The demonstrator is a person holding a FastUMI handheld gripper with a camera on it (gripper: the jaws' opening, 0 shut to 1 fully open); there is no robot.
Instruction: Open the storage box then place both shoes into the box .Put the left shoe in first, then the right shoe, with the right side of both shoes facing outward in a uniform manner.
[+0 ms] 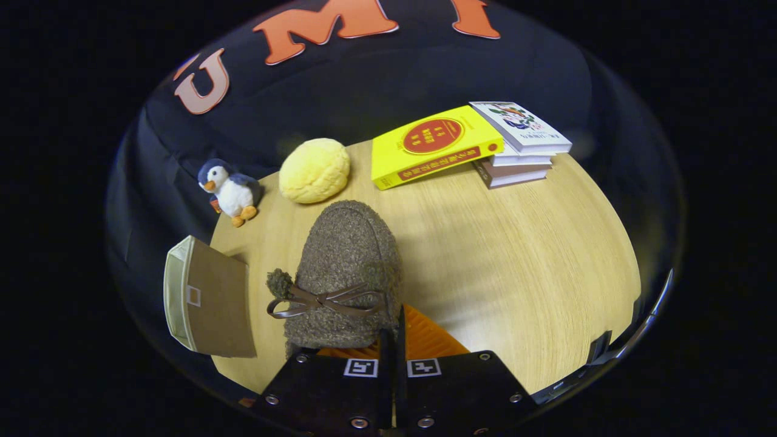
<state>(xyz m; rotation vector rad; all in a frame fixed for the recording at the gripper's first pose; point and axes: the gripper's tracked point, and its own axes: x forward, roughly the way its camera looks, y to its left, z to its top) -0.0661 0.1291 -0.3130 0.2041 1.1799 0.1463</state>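
We have the gripper (391, 340) clenched on 1 fuzzy brown shoe (346, 273), toe pointing ahead, lifted over the bench (516, 255). Storage box (206, 297) sits just left w/ flap open. Looks like 1st shoe en route; 2nd shoe left to do.

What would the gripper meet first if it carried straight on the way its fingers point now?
Nothing separate at first: the gripper is already shut on the brown fleece shoe, which leads. Beyond the toe, the yellow round plush on the table looks nearest that line, though depth is unclear.
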